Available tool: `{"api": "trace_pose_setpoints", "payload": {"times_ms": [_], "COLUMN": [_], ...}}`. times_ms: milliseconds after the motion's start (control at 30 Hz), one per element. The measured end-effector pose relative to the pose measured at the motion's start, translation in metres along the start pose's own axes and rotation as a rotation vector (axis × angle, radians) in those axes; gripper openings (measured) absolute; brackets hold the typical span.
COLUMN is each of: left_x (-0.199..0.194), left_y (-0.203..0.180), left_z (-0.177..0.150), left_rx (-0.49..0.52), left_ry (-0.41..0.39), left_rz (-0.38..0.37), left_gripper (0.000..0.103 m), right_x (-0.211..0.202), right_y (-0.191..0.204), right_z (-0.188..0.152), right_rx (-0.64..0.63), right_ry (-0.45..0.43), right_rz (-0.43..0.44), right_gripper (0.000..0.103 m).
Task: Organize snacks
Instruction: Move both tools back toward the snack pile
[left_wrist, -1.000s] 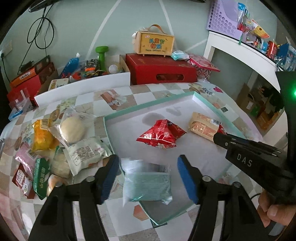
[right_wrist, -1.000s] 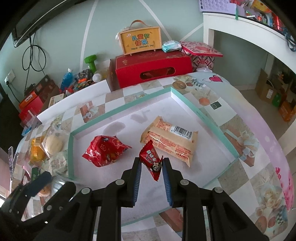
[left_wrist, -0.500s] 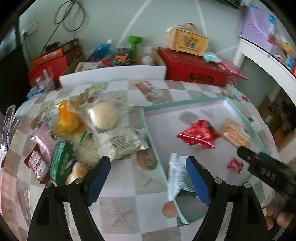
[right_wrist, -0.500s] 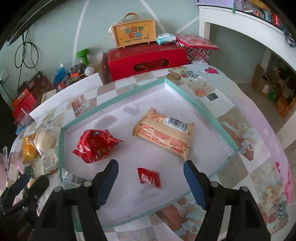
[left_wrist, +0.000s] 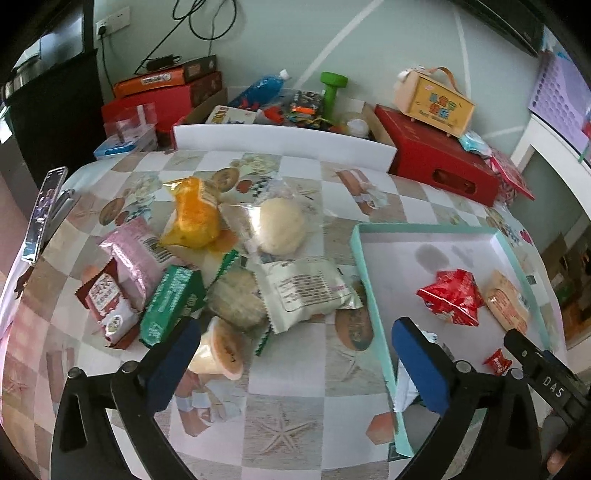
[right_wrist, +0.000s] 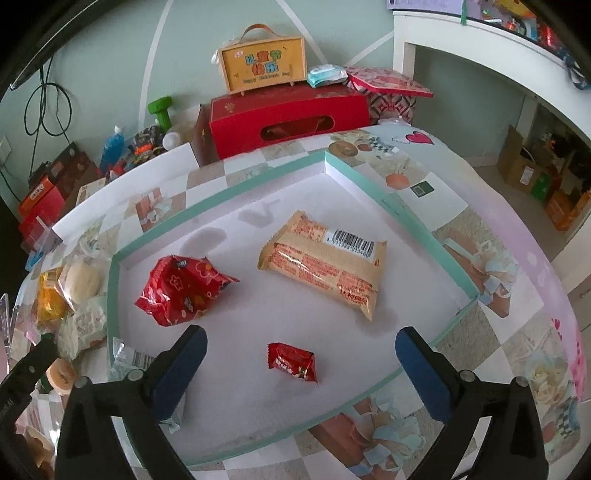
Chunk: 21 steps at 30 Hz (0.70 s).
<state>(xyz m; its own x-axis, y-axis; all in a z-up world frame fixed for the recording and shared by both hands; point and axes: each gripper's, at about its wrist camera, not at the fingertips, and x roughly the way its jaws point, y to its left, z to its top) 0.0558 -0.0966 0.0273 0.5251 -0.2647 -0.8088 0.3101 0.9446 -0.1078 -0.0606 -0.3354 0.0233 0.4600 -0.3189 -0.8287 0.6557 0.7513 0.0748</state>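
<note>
a: how far along w/ the snacks?

b: partway, i'd say. the shallow white tray with the mint-green rim holds four things: a crumpled red foil bag, a long tan biscuit pack with a barcode, a small red candy wrapper, and a clear-and-pale-green packet lying at the tray's near left corner, partly on the rim.

a: and what's left?

b: most of it. on the checkered bench, left of the tray, there's still a pile: an orange crinkly bag, a round pale bun in clear wrap, a pink foil pouch, a dark red sachet, a green flat pack, a white printed pack, a greyish cake in clear wrap and a small jelly cup with an orange lid.

a: tongs?

b: left tongs – jaws opening, spread wide, nothing between the pads but bare bench; the jelly cup sits just by the left pad, can't tell if it touches. right tongs – also opening, wide apart. the small candy wrapper lies on the tray floor btwn the pads, clear of both, so it's released.

a: next?

b: prob. the left one goes for smth in the pile, the cup being nearest.
</note>
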Motion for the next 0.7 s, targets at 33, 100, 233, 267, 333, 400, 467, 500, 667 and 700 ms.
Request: {"api": "trace_pose_setpoints", "payload": {"times_ms": [33, 100, 233, 267, 333, 400, 467, 500, 667, 700], "left_x": [-0.001, -0.003, -0.006, -0.007, -0.009, -0.011, -0.012, -0.012, -0.018, -0.019], "left_y": [0.001, 0.004, 0.011, 0.014, 0.019, 0.029, 0.04, 0.045, 0.081, 0.089], "left_z": [0.0, 0.001, 0.003, 0.004, 0.004, 0.005, 0.006, 0.006, 0.007, 0.007], "left_rx": [0.0, -0.001, -0.023, -0.031, -0.043, -0.068, -0.092, -0.099, -0.15, -0.165], "left_ry": [-0.003, -0.014, -0.022, -0.022, -0.025, -0.019, -0.015, -0.015, -0.019, -0.014], "left_rz": [0.002, 0.009, -0.005, -0.005, 0.003, 0.006, 0.023, 0.037, 0.097, 0.104], "left_gripper": [0.103, 0.103, 0.103, 0.103, 0.103, 0.103, 0.103, 0.103, 0.103, 0.103], "right_x": [-0.001, -0.002, -0.003, -0.004, -0.008, -0.011, -0.015, -0.017, -0.025, -0.026], "right_y": [0.001, 0.003, 0.005, 0.005, 0.009, 0.014, 0.022, 0.025, 0.057, 0.064], "right_z": [0.0, 0.001, 0.002, 0.002, 0.003, 0.004, 0.005, 0.005, 0.001, 0.0], "right_rx": [-0.003, -0.006, -0.002, -0.001, -0.013, -0.024, -0.03, -0.034, -0.099, -0.116], "right_ry": [-0.007, -0.013, -0.021, -0.025, -0.045, -0.061, -0.076, -0.081, -0.11, -0.114], "right_rz": [-0.001, -0.005, 0.018, 0.02, 0.008, 0.009, 0.04, 0.054, 0.122, 0.132], "right_gripper": [0.103, 0.103, 0.103, 0.103, 0.103, 0.103, 0.103, 0.103, 0.103, 0.103]}}
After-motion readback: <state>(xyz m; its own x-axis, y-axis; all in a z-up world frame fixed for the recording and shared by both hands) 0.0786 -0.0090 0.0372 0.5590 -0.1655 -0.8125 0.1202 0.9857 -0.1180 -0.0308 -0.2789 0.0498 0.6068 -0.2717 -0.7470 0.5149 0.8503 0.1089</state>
